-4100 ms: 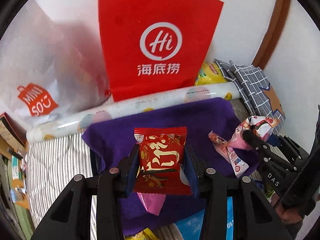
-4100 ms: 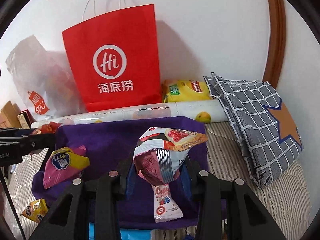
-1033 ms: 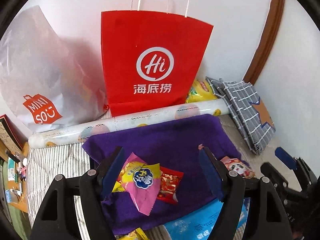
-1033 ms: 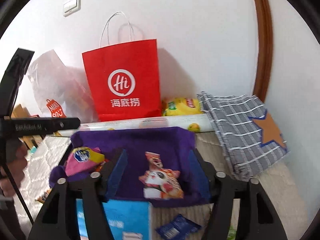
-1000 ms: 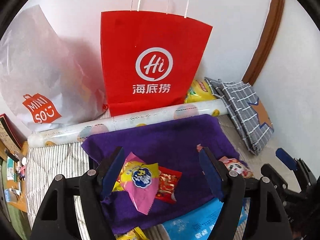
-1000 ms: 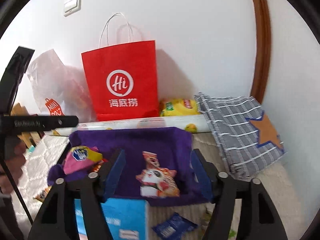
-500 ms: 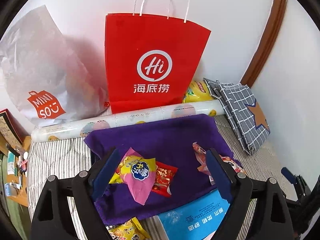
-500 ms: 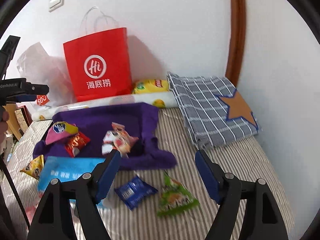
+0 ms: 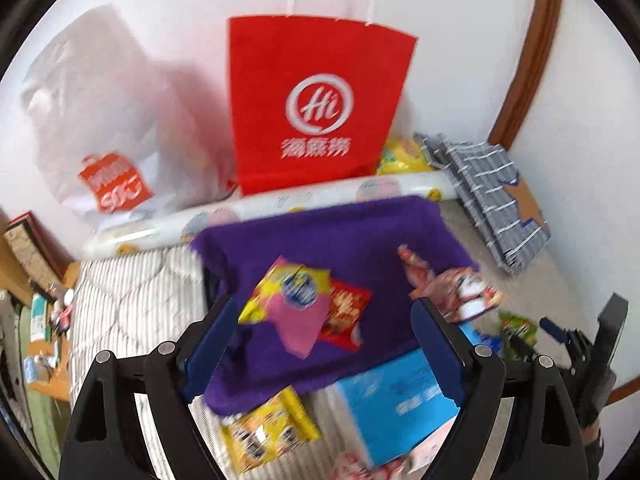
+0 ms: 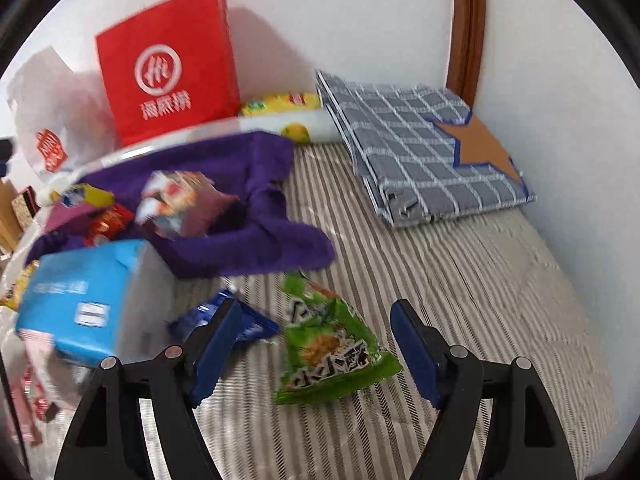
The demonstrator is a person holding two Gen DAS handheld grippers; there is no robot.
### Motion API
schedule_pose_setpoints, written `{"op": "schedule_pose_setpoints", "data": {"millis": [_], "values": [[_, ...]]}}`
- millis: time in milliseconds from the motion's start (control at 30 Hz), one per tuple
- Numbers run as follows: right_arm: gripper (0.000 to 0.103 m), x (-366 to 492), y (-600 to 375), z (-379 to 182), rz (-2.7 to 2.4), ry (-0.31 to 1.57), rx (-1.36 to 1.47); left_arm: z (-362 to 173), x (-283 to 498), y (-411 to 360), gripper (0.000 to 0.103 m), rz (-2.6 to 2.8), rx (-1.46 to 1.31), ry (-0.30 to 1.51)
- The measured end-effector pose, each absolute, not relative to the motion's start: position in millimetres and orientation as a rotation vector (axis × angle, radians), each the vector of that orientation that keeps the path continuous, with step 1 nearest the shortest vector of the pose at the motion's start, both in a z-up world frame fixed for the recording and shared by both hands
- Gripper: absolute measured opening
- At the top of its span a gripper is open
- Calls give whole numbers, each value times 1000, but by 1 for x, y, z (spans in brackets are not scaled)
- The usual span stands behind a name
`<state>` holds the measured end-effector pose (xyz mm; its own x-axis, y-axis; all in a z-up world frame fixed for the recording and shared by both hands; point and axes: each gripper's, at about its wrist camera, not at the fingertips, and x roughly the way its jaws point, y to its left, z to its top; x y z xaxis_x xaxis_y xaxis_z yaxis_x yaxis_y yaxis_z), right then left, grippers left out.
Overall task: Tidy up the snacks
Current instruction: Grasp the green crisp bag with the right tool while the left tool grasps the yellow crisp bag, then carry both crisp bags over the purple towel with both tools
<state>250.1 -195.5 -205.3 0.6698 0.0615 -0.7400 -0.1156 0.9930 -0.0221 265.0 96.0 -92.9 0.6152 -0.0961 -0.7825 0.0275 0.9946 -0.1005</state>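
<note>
Snacks [image 9: 304, 300] on purple towel [image 9: 320, 236]; both grippers empty, spread.

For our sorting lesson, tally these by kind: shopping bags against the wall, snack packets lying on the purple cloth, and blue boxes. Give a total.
Shopping bags: 2 (red paper bag, white plastic bag)
Snack packets on the purple cloth: 3 (pink-and-yellow packet, red packet, cartoon packet)
Blue boxes: 1 (blue box)
Total: 6

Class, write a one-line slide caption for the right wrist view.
Open right gripper poised over a green snack packet on the striped bedcover, beside a purple towel holding sorted snacks.
</note>
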Motion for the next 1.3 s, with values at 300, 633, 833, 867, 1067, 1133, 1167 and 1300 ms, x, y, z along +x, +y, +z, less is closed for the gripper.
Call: {"op": "schedule_pose_setpoints", "data": {"millis": [300, 633, 833, 867, 1067, 1133, 1167, 1300], "values": [[47, 263, -200, -229, 102, 895, -71, -125, 230, 141, 88, 7, -156, 970], [46, 236, -194, -198, 126, 806, -73, -163, 216, 139, 88, 17, -165, 1050], [46, 215, -195, -181, 143, 787, -51, -194, 219, 122, 88, 23, -86, 1107], [46, 212, -196, -179, 147, 786, -44, -197, 220, 121, 88, 29, -71, 1112], [46, 197, -198, -170, 148, 776, -20, -209, 221, 115, 81, 40, -19, 1107], [46, 194, -198, -169, 147, 778, -11, -210, 221, 116, 76, 41, -16, 1108], [46, 193, -199, -168, 143, 778, -8, -212, 222, 116, 73, 35, -22, 1112], [46, 191, -199, -168, 140, 781, -1, -208, 219, 119, 62, 13, -52, 1093]]}}
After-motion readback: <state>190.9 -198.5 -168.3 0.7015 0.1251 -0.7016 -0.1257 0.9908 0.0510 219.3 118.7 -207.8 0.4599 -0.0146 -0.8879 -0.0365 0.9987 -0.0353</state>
